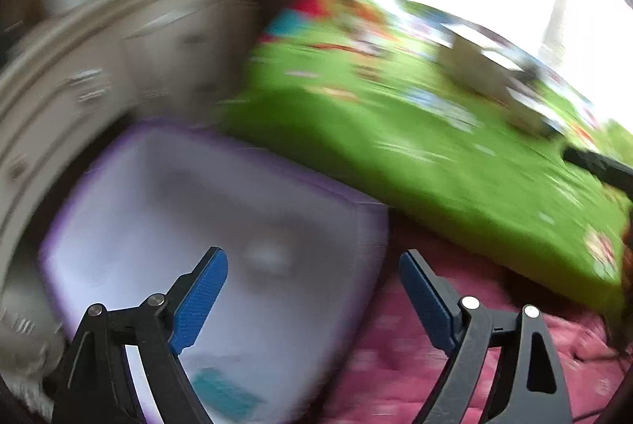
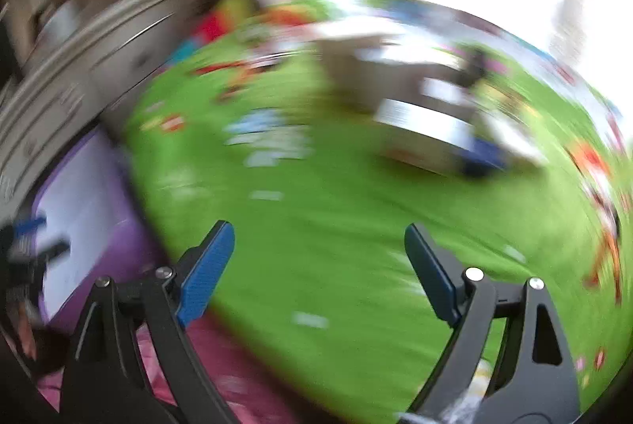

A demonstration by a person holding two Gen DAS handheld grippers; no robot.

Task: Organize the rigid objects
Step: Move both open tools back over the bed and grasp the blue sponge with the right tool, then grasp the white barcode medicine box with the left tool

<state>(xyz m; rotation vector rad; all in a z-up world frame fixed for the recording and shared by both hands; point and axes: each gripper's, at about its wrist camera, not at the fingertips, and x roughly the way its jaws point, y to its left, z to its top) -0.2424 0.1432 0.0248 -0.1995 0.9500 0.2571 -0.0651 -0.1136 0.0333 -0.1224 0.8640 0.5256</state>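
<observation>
Bedroom scene, both views heavily motion-blurred. Left gripper (image 1: 312, 265) jaws spread wide, nothing between them; right gripper (image 2: 318, 242) jaws also wide apart and empty.

Left wrist view: just past the jaws, lower left of frame, sits a purple-rimmed bin (image 1: 221, 226) with pale translucent walls, resting on a pink bedspread (image 1: 435, 364). A teal patch shows at the bin's bottom edge, can't tell what it is. Green play mat (image 1: 395, 147) runs from centre to right, touching the bin's far side. White dresser (image 1: 99, 67) curves along upper left.

Right wrist view: jaws hang over the green mat; the bin appears at lower left. Upper right centre of frame holds the task items, a cluster of boxes (image 2: 415, 107) on the mat: whitish and beige slabs, one with a blue end. Rigid, flat-sided shapes by the look, but edges smear and the count is unclear. Well apart from both grippers.

Risks, as judgement: approaching at this speed could knock or overshoot the boxes; the mat sits on soft bedding, so boxes may tip or slide when pushed. Wide flat boxes might exceed the jaw spread, so grip by a thin edge. The bin could also shift on the bedspread when loaded.
</observation>
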